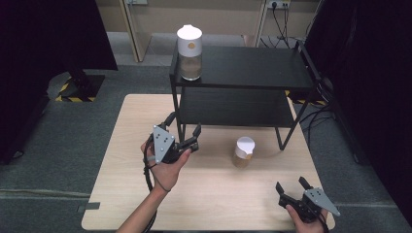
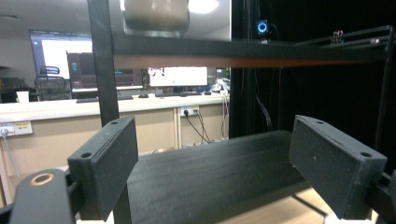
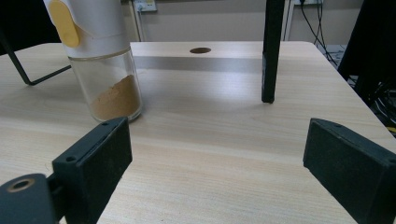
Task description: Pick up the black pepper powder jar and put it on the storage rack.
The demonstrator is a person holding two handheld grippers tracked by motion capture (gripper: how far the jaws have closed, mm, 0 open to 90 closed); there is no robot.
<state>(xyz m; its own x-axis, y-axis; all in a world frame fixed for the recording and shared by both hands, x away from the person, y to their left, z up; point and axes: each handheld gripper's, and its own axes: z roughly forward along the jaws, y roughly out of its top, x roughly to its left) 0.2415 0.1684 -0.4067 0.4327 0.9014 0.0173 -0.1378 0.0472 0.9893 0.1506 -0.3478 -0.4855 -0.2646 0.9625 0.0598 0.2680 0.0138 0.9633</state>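
Right gripper view: jar point(image 3: 105, 56) beyond left finger point(image 3: 95, 168).

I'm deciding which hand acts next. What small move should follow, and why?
Probably ease the right gripper forward and left toward the jar on the table. Its jaws stand open and empty, the jar stands upright, apart from the shelf, and the other jar already stands on top.

Table point(image 1: 209, 204) showing pale wood-grain top, smooth, matt. Black shelf rack point(image 1: 252, 65) looking like metal frame, boards matt with faint grain. Near jar point(image 3: 105, 70) showing clear glossy glass body, white plastic cap, yellow tab, brown powder inside. Far jar point(image 1: 189, 46) on rack looking alike. Gripper pads point(image 3: 98, 158) appearing matt black, finely textured. Floor looking like grey carpet.
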